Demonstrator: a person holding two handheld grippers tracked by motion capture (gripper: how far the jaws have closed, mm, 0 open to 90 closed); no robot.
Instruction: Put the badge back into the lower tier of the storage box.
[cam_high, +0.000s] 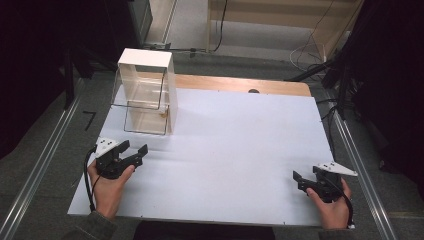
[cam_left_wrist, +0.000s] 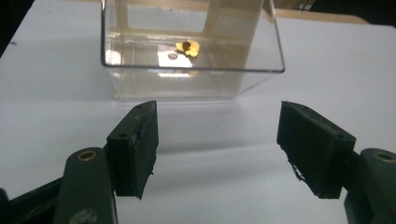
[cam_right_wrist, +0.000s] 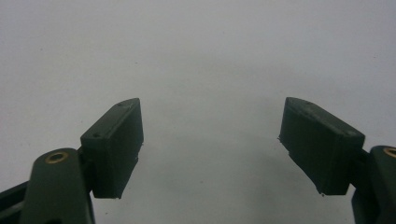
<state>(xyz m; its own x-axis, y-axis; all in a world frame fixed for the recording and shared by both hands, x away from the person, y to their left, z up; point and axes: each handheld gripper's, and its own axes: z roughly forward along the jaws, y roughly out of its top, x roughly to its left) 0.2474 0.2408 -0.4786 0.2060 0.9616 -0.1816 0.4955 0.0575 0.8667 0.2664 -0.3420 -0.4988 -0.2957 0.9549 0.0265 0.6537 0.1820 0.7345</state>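
A clear plastic box (cam_high: 145, 100) with a white top (cam_high: 145, 58) stands upright at the back left of the white table (cam_high: 240, 150). A small gold-coloured piece (cam_high: 162, 113) lies on the floor of the box. In the left gripper view the box (cam_left_wrist: 187, 81) is just ahead of the jaws, with the gold piece (cam_left_wrist: 187, 47) inside it. My left gripper (cam_high: 134, 148) rests near the table's left edge, in front of the box, open and empty (cam_left_wrist: 217, 126). My right gripper (cam_high: 306, 173) sits at the front right, open with nothing between its fingers (cam_right_wrist: 212, 126).
A strip of bare wood (cam_high: 240, 84) runs along the table's back edge. Metal rails (cam_high: 45, 150) (cam_high: 357, 160) flank the table on both sides. Cables (cam_high: 310, 52) lie on the floor beyond the far right corner.
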